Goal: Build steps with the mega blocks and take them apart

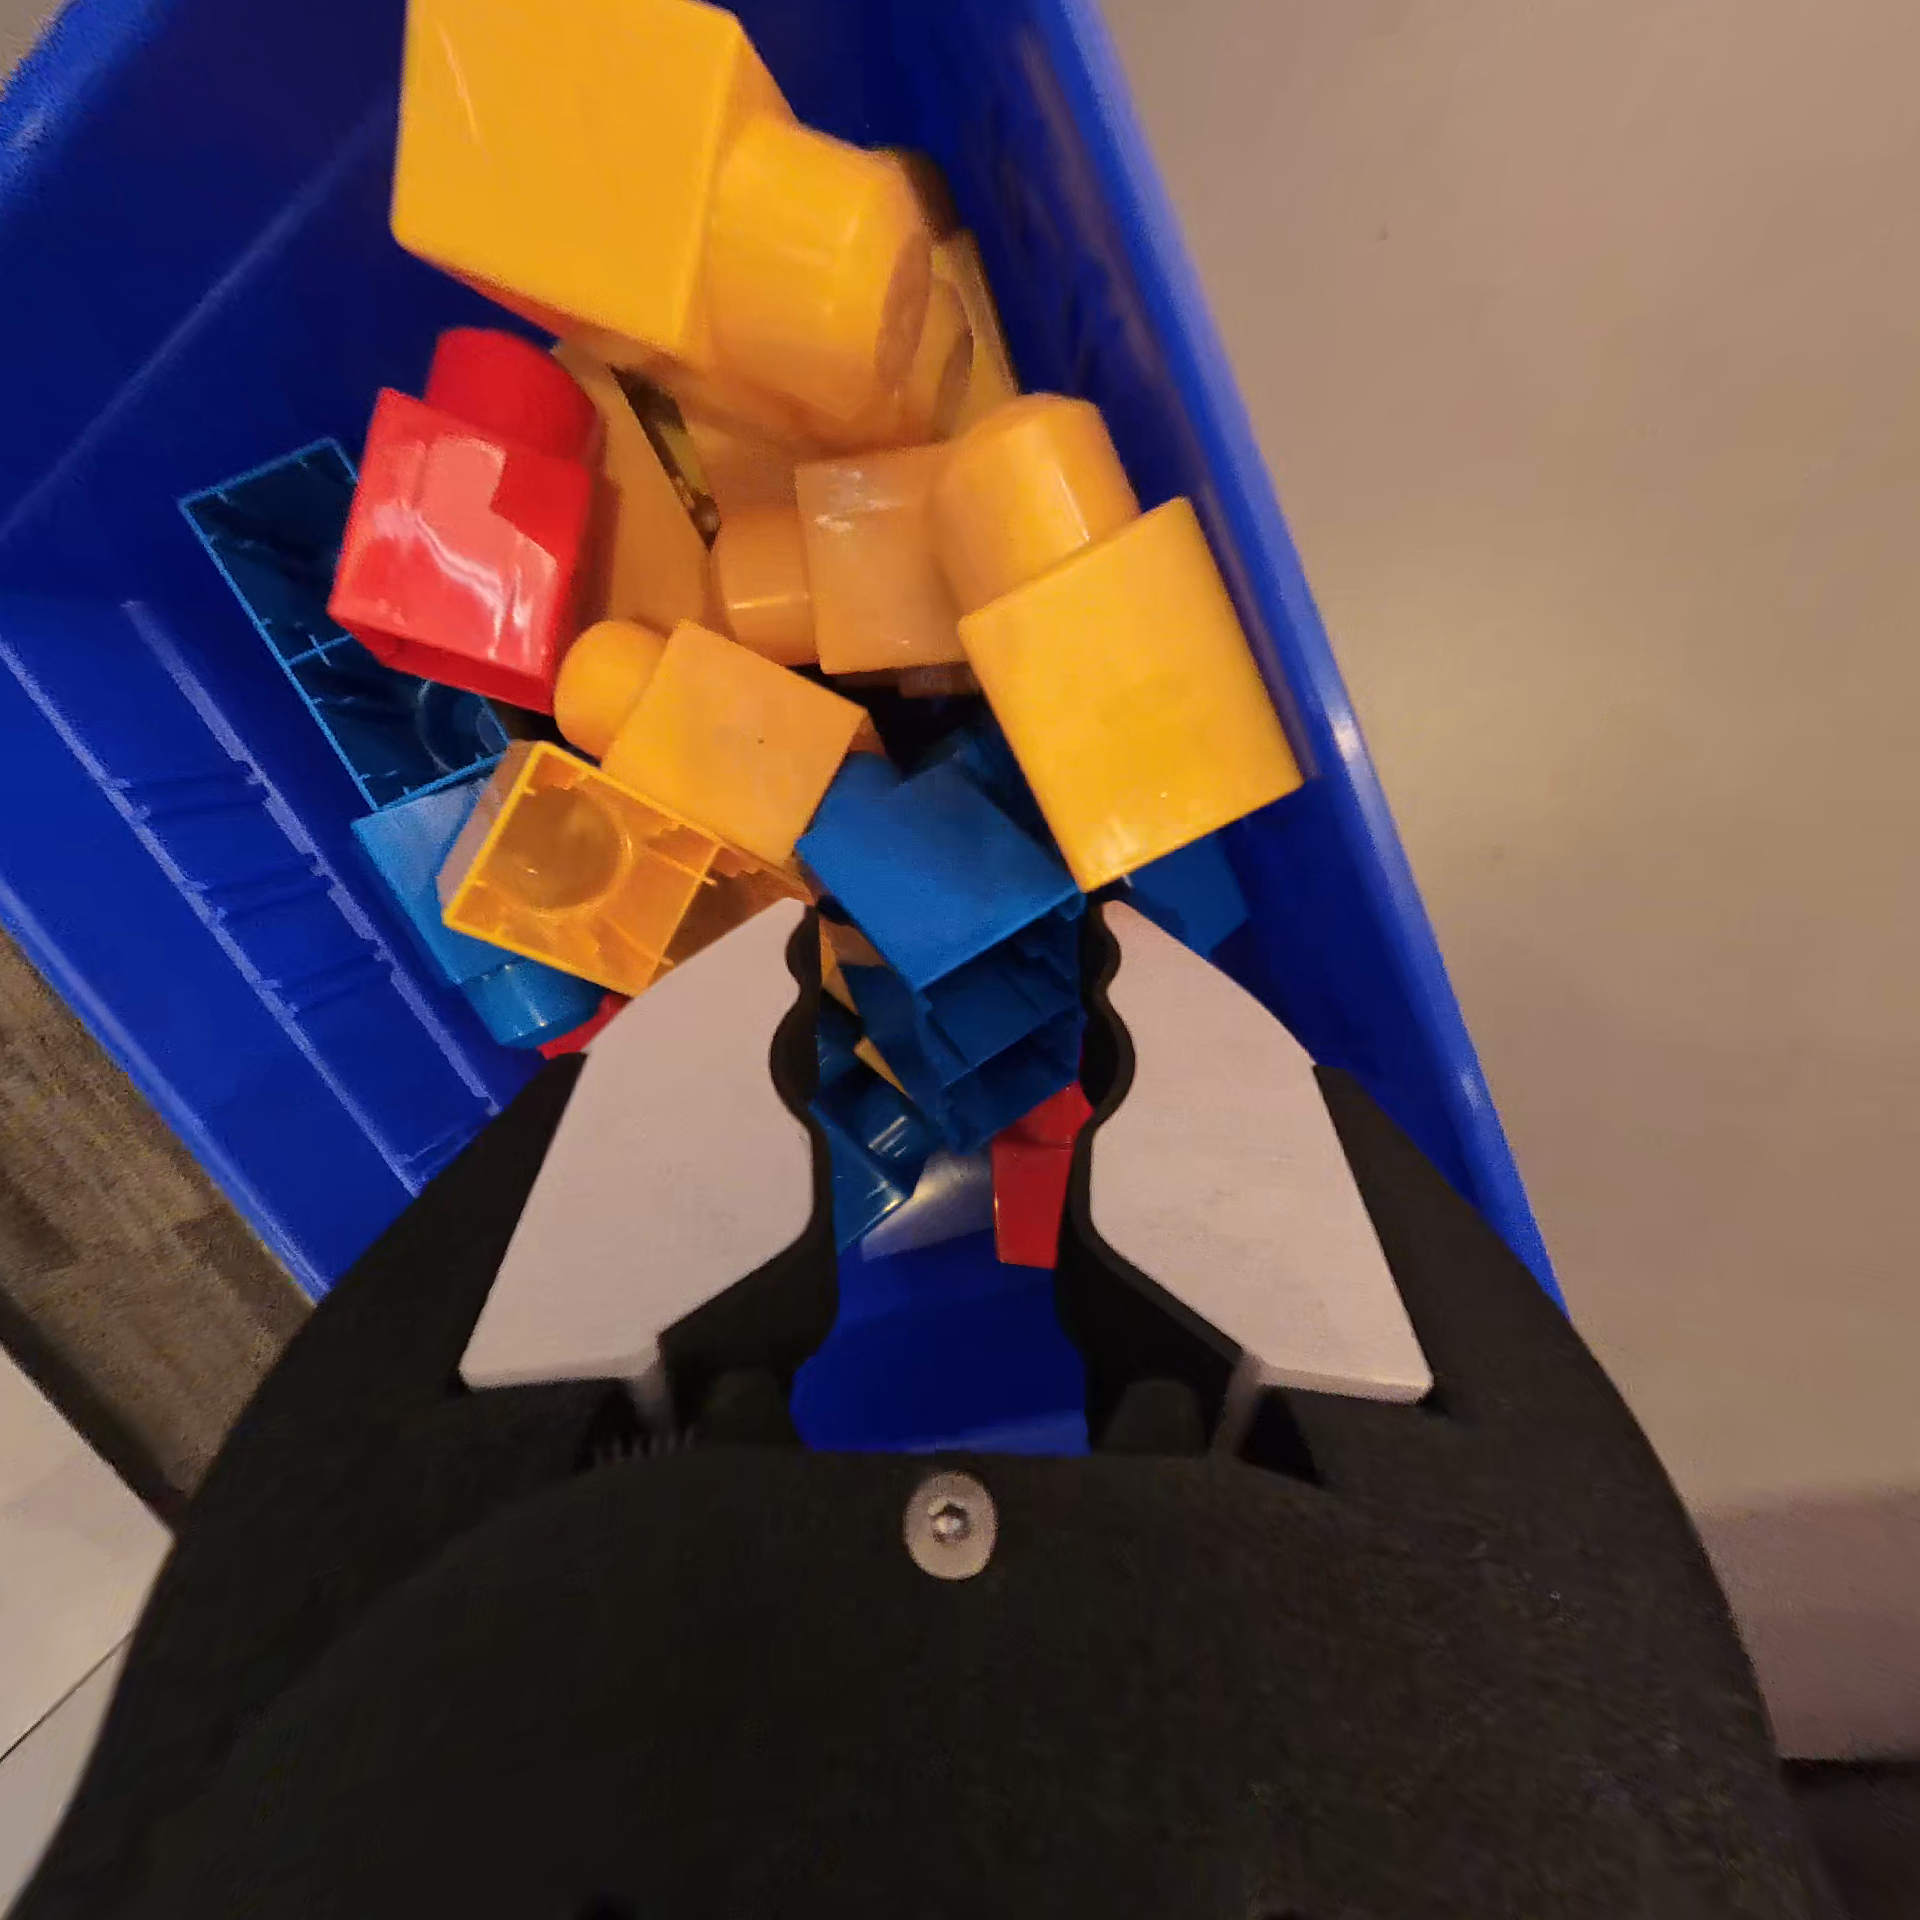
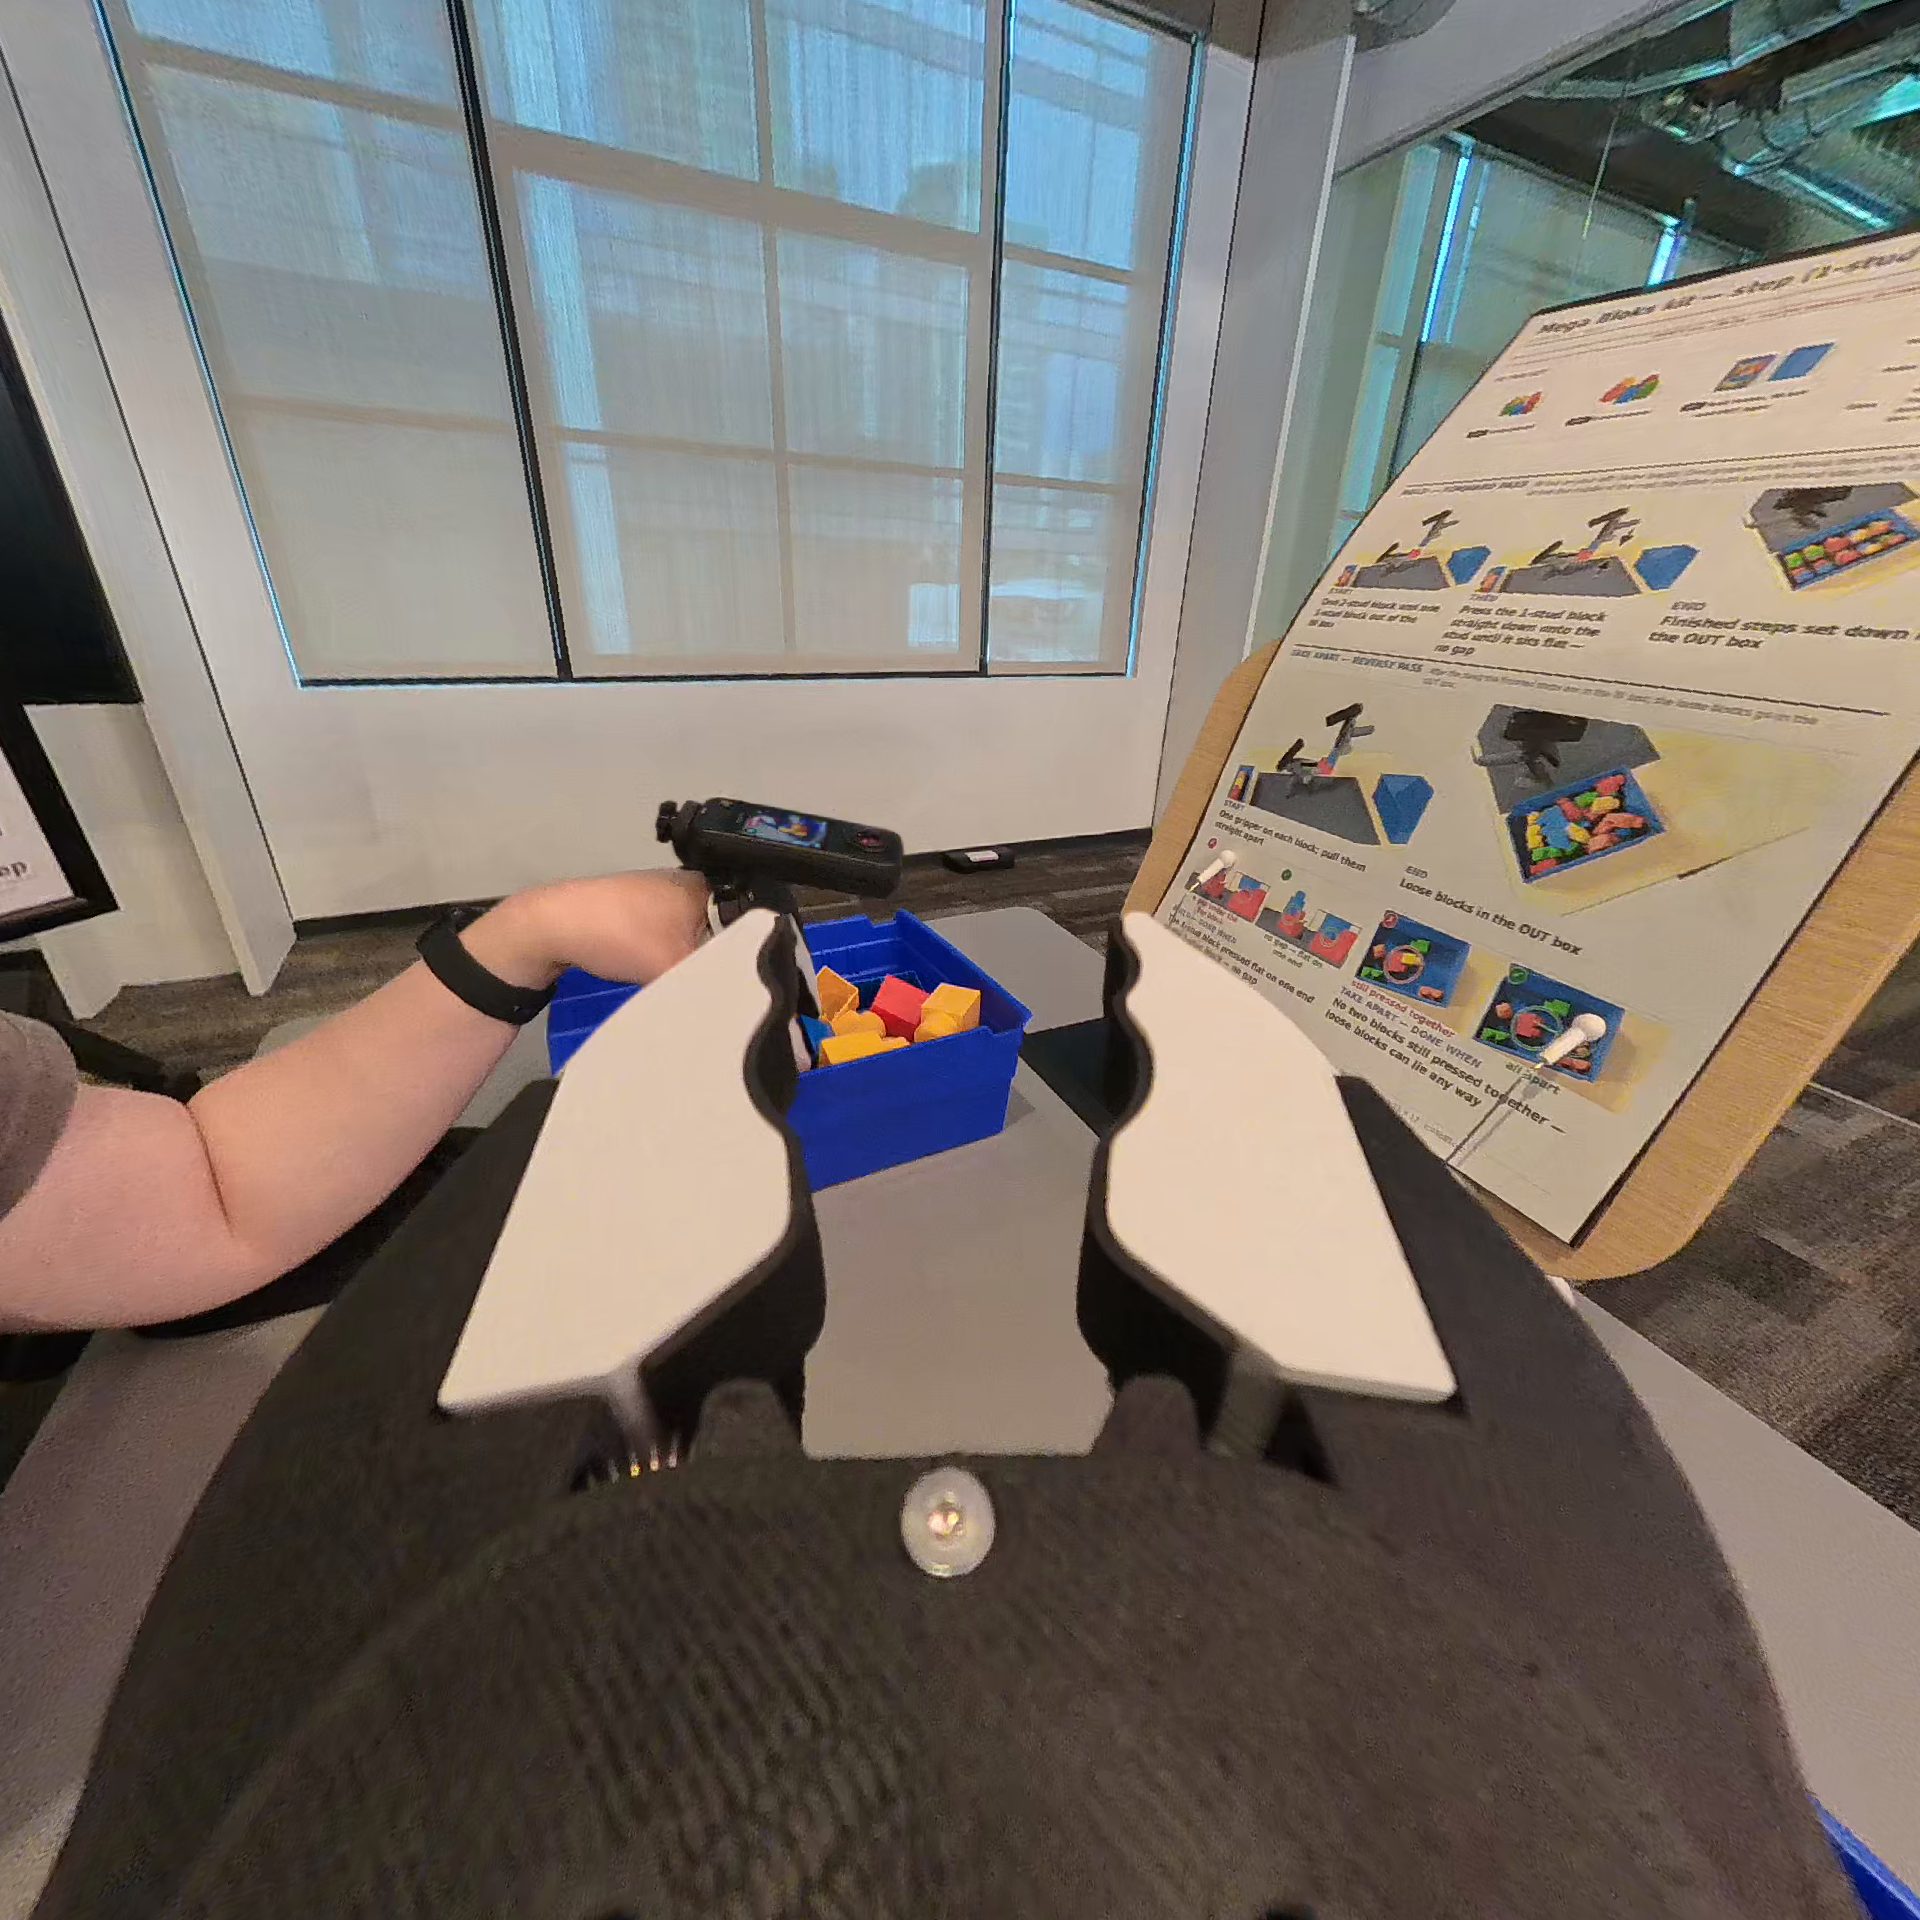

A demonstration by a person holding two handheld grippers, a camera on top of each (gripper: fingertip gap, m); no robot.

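Left wrist view: the left gripper (image 1: 948,920) reaches down into a blue bin (image 1: 187,343) filled with loose blocks. Its jaws stand apart with a blue block (image 1: 940,883) between the fingertips; whether the pads actually press on it cannot be told. Around that block lie several yellow blocks (image 1: 1127,691), a clear amber block (image 1: 582,868) turned hollow side up, and a red block (image 1: 468,545) resting against the bin's left side. The uppermost yellow block (image 1: 623,166) is blurred.

Right wrist view: the right gripper (image 2: 948,956) hangs above a grey tabletop (image 2: 945,1278), jaws wide apart and holding nothing. Beyond its fingertips stands the same blue bin (image 2: 914,1091) with yellow and red blocks (image 2: 899,1006) showing over the rim. A person's hand (image 2: 613,925), with a black band at the wrist, holds the left gripper over the bin, its camera (image 2: 800,842) on top. An illustrated instruction board (image 2: 1558,748) leans tilted at the right, beside the table.
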